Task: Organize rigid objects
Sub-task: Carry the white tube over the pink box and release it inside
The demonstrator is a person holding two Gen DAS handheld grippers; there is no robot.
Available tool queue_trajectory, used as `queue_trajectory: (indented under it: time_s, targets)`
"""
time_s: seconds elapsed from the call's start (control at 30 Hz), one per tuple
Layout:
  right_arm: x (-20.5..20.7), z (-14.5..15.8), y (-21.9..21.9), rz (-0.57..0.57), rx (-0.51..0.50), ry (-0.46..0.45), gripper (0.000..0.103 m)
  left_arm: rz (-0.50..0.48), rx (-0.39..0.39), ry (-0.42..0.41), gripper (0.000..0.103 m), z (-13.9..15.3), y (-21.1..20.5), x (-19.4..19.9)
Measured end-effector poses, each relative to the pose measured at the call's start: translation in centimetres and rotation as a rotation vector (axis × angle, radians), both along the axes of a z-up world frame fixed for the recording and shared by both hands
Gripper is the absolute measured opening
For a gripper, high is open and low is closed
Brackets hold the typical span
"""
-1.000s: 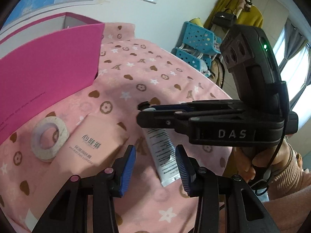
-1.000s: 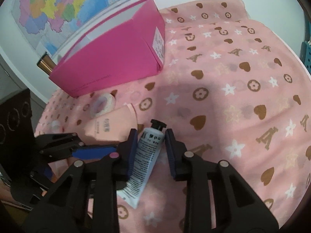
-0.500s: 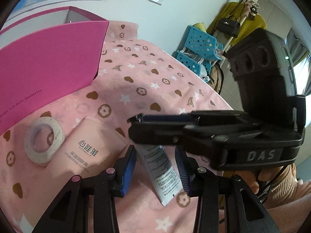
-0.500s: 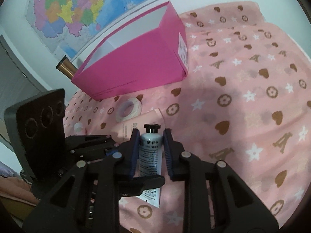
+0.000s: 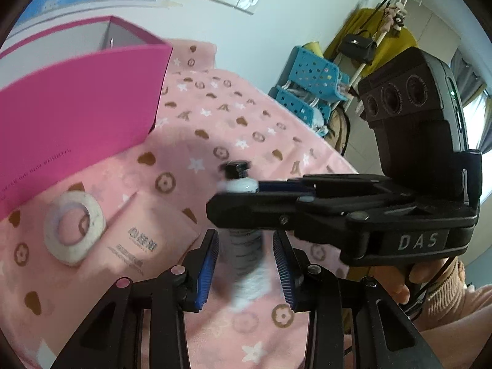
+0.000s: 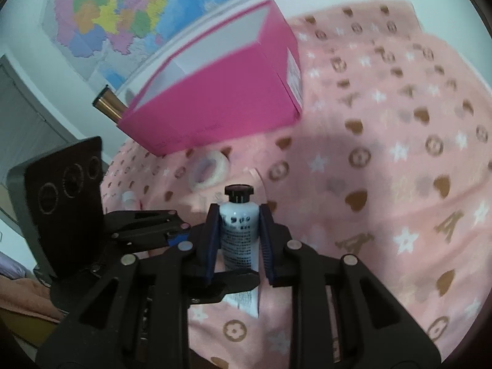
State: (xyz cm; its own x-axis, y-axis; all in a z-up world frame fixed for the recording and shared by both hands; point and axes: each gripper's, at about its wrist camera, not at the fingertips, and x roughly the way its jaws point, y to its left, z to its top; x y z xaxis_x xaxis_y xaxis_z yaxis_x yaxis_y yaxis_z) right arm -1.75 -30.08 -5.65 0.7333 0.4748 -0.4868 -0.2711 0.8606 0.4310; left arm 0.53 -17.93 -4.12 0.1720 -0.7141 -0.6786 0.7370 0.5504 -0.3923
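Pink cloth (image 6: 384, 184) printed with brown hearts, white stars and flower rings covers the whole work surface, under a white wall with a coloured map in the right wrist view.

Just above that cloth, a small white tube (image 6: 239, 230) with a black screw cap stands nearly upright, cap uppermost and tail down. Its front carries dense dark print, and the flat crimped tail shows below the fingers. The right gripper (image 6: 240, 233) is clenched on the tube's body, a blue-lined pad pressing each side, and it tilts gently downward toward the cloth. In the left wrist view this gripper reaches across from the right, held by a hand (image 5: 412, 279) in a tan knit sleeve.

The left gripper (image 5: 246, 261) tilts more steeply down and comes at the tube's lower half from the other side. Its jaws have just been closing, with the blurred tube (image 5: 246, 255) between them, but a gap shows on each side, so the pads do not press it.

Left of the tube on the cloth lie a flat peach lotion tube (image 5: 147, 240) and, touching its edge, a white tape roll (image 5: 73, 230). Behind them stands an open magenta box (image 6: 221, 98).
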Motion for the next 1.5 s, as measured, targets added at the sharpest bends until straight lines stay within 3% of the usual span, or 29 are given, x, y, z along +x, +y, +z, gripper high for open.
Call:
queue_trajectory:
  time_s: [0.37,0.7,0.93,1.2,1.5]
  targets:
    - [0.2,7.9,1.6,0.052,-0.087,-0.202,0.027,0.059,-0.059,-0.161,0.037,6.8,2.1,1.7]
    - [4.5,15.2,2.5,0.096,-0.094,-0.328,0.027,0.152,-0.05,-0.286,0.037,12.0,3.1,5.9]
    - [9.6,16.7,3.1,0.113,-0.082,-0.307,0.027,0.229,-0.013,-0.259,0.037,12.3,3.8,10.7]
    - [15.5,14.7,3.4,0.122,-0.061,-0.19,0.027,0.292,0.043,-0.194,0.037,10.1,4.2,14.7]
    - [20.6,13.1,4.7,0.1,-0.121,-0.08,0.027,0.391,0.119,-0.118,0.037,8.0,5.0,18.6]
